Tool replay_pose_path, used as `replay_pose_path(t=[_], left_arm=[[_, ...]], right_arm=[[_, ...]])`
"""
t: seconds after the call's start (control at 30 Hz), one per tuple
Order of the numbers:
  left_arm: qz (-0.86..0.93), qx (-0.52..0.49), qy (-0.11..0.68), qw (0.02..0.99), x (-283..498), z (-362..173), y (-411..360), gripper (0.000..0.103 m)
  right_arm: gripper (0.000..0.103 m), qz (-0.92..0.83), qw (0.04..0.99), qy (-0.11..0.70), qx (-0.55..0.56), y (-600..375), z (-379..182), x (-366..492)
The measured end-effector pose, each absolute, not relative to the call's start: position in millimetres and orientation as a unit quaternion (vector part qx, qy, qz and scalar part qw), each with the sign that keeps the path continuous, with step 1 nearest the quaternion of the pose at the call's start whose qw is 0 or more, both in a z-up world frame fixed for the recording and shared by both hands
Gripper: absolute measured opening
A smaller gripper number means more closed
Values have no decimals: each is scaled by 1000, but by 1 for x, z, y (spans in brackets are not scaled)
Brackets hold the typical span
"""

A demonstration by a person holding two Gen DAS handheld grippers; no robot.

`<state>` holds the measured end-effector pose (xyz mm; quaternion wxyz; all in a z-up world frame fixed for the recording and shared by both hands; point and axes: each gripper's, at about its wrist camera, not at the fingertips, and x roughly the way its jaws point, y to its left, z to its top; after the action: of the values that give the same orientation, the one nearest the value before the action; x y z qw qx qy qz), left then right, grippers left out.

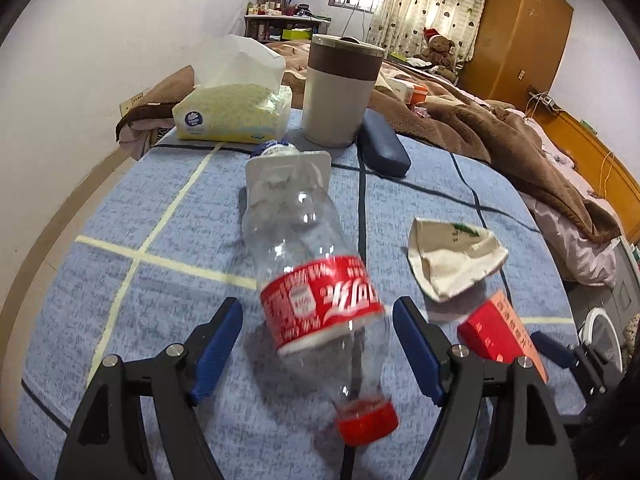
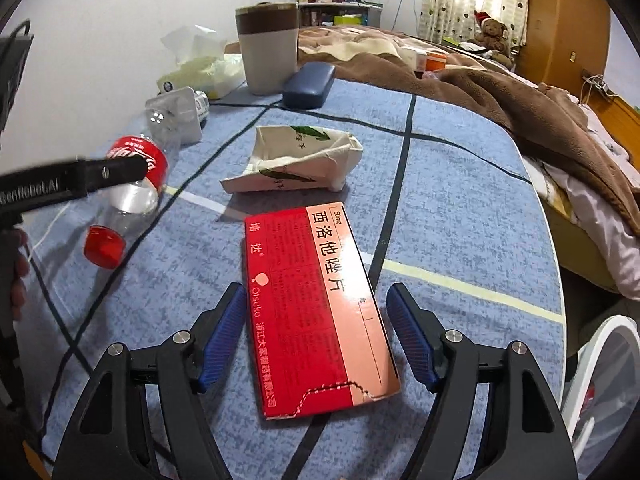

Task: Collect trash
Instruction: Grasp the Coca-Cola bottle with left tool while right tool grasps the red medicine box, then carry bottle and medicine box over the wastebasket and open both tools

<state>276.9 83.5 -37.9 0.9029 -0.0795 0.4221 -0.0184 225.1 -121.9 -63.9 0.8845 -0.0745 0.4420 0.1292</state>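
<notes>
Trash lies scattered on a counter covered with a blue cloth [image 1: 120, 280] crossed by dark and pale lines. An empty clear plastic cola bottle with a red label and red cap [image 1: 320, 300] lies on its side, cap pointing toward the left wrist camera. The left claw [image 1: 318, 346] straddles it with its blue-padded fingers [image 1: 218, 350] spread wide, one on each side of the label, neither visibly touching the bottle. Just beyond the bottle's base sits a clear blister pack [image 1: 288, 176]. To the right of the bottle lies a crumpled white paper cup with green leaf print [image 2: 296, 160], and nearer the right wrist camera a flat red and pink medicine box [image 2: 316, 308] rests on the cloth. The right claw [image 2: 316, 340] is spread apart around the near half of this box, its pads beside the long edges without clamping them.

At the far edge of the counter stand a soft pack of tissues [image 1: 232, 108], a white tumbler with a brown band [image 1: 340, 92] and a dark blue glasses case [image 1: 384, 148]. Behind them is a bed with a brown blanket [image 1: 500, 136].
</notes>
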Motion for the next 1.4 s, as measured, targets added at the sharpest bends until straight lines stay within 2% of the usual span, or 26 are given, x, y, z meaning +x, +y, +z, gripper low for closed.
replay_pose_path(t=[0.43,0.5,0.57,0.6,0.67,1.4], left_arm=[[10,-81,443,893,304,-52,83,79],[8,-70,450,890,306,-55,79,72],[9,-57,452,890,306,-57,76,71],[10,-51,449,892,304,-57,74,71],[7,-46,446,894,301,-56,72,71],[-46,-23,412,910,235,-28,42,71]], right_arm=[[74,94,889,442,-73,-130,-65,231],[74,93,887,446,-70,-131,-66,231],[74,93,888,445,-67,-132,-65,230],[73,92,889,443,-66,-132,-65,229],[63,88,893,438,-62,-133,-63,229],[63,75,915,397,-20,-161,-29,195]])
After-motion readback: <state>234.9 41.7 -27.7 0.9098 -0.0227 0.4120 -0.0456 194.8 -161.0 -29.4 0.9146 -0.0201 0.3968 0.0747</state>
